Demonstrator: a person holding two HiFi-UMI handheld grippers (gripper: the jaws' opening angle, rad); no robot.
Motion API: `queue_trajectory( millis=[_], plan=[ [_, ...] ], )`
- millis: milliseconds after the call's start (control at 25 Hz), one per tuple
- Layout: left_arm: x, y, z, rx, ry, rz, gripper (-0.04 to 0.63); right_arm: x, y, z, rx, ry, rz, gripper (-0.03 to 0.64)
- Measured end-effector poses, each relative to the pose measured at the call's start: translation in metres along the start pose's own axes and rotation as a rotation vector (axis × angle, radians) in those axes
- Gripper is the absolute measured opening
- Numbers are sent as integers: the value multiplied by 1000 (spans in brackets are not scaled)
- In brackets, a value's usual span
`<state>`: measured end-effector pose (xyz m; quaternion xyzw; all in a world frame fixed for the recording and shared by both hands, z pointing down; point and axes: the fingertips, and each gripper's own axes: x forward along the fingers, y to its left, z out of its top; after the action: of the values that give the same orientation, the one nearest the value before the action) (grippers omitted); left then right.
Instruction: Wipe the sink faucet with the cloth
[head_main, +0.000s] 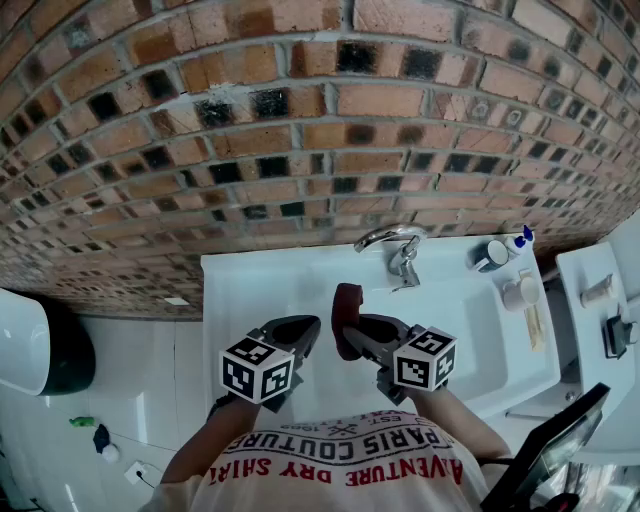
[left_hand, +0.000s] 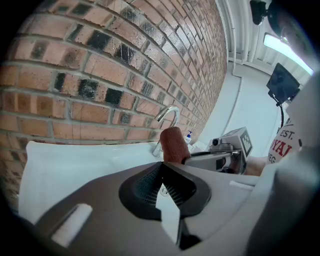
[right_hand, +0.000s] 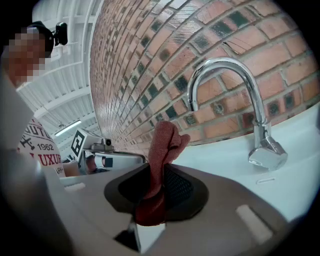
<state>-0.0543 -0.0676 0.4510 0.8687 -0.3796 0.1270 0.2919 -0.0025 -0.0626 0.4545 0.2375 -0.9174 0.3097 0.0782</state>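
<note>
Cloth, rust-red, soft, bunched (right_hand: 162, 150): held upright in the right gripper (right_hand: 154, 192), whose jaws are pressed together on its lower part, the free end standing up above them in a rounded fold. It sits in front of the curved chrome sink faucet (right_hand: 235, 95), on the person's side of it and a little to the left, near the spout but apart from it. Faucet: gooseneck spout on a short chrome base, set at the back rim of the white ceramic sink (head_main: 255, 285), directly below the red-brown brick wall (head_main: 300, 120). Left gripper (head_main: 303, 333): jaws brought together, nothing between them; it hangs over the sink in front of the faucet and left of it, just beside the right gripper. Each gripper carries a cube with black-and-white square markers, nearest the person. On the sink rim to the right of the faucet: a round dark-and-white container (head_main: 490, 255) and a small bottle with a blue cap (head_main: 522, 238), close together; a white cylinder (head_main: 518, 292) stands farther forward on the same side. Person: white T-shirt with red lettering (head_main: 345, 460), forearms reaching toward the faucet from the near edge of the sink.
</note>
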Motion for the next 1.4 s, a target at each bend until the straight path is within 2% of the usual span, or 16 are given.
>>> queue_trajectory(
  millis=[160,480,560,880,1400],
  plan=[
    [-2,3,1,-4,-7,1,5,3,-2,23,-45,-24,4,80],
    [-2,7,-1,-20,-6,1,5,18,1,107,-147,-116,47,80],
    [-2,8,-2,-26,-7,1,5,22,-6,115,-153,-122,25,80],
    [1,12,-3,-30,2,2,6,25,-41,104,-99,-105,-67,79],
    [4,13,-4,-26,8,-2,5,24,-51,101,-83,-112,-88,80]
  ],
)
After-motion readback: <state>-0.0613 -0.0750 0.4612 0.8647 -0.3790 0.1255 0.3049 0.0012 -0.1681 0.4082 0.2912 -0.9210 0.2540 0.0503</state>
